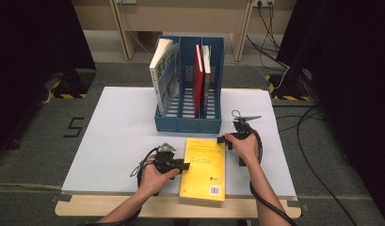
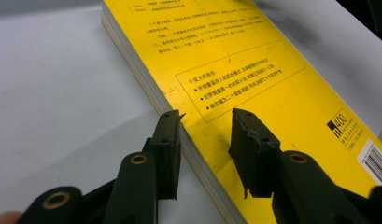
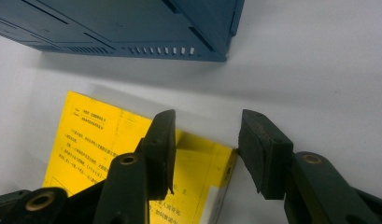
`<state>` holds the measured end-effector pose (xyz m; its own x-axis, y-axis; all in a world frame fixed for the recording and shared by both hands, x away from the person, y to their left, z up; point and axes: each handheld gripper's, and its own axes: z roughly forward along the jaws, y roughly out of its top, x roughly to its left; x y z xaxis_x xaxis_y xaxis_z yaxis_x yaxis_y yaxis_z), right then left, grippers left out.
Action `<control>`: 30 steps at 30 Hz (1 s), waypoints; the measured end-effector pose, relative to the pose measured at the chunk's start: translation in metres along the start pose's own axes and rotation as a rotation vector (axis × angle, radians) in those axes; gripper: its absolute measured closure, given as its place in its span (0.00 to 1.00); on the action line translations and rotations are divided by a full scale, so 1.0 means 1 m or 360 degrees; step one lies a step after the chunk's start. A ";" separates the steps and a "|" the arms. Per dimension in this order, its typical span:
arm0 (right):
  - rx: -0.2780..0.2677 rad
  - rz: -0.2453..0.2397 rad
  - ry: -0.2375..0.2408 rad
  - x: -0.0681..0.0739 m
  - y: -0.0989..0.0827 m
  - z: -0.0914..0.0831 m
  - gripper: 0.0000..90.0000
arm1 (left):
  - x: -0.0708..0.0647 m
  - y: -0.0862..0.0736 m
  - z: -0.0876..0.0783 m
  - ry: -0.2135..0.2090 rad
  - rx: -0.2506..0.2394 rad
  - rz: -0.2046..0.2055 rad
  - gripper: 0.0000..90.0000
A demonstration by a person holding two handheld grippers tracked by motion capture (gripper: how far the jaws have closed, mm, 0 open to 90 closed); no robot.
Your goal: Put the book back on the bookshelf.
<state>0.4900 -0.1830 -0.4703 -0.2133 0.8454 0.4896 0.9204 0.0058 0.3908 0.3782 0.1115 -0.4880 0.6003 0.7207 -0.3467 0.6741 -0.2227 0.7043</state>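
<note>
yellow book [image 2: 254, 79]: in my left gripper view the top and bottom edges cut it off, and my own jaws cover part of the cover.
book in right gripper view [image 3: 86, 140]: my near jaw hides its middle; the bottom edge crops the rest.
printed text on cover: too small to read from above.
blue file rack [image 3: 132, 28]: cropped at the top in my right gripper view.
titles of the books in the rack [image 1: 163, 75]: too small to tell.

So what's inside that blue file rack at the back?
The blue file rack has three slots. A pale book leans in the left one, a red book and another book stand in the right; the middle looks empty. The walls hide their lower parts.
</note>
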 end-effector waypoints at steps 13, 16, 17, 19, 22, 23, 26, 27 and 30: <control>-0.0061 0.0024 0.0051 -0.006 -0.005 0.000 0.67 | 0.000 -0.001 0.000 -0.0002 -0.0004 0.0015 0.70; -0.0080 0.0017 0.0077 -0.008 -0.007 0.000 0.69 | 0.000 -0.001 0.000 -0.0007 -0.0003 0.0014 0.70; -0.0075 0.0010 0.0074 -0.007 -0.007 0.000 0.69 | 0.000 -0.001 0.000 -0.0006 -0.0003 0.0015 0.70; -0.0079 0.0015 0.0075 -0.007 -0.008 0.000 0.69 | 0.000 -0.001 0.000 -0.0006 -0.0001 0.0015 0.70; -0.0074 0.0022 0.0071 -0.007 -0.007 0.000 0.69 | -0.001 -0.002 0.000 0.0011 -0.0010 0.0027 0.70; -0.0066 0.0030 0.0074 -0.007 -0.006 0.000 0.69 | -0.001 -0.002 0.000 0.0010 -0.0011 0.0026 0.70; -0.0044 0.0068 0.0070 -0.006 -0.005 -0.001 0.69 | -0.002 -0.003 0.000 0.0015 -0.0023 0.0030 0.70; -0.0025 0.0103 0.0061 -0.005 -0.005 -0.002 0.68 | -0.002 -0.003 0.000 0.0016 -0.0025 0.0030 0.71; -0.0012 0.0132 0.0058 -0.004 -0.005 -0.002 0.64 | -0.003 -0.003 0.000 0.0026 -0.0025 0.0041 0.71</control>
<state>0.4853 -0.1874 -0.4728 -0.1481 0.8227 0.5488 0.9331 -0.0676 0.3532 0.3744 0.1106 -0.4889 0.6103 0.7254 -0.3182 0.6514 -0.2310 0.7227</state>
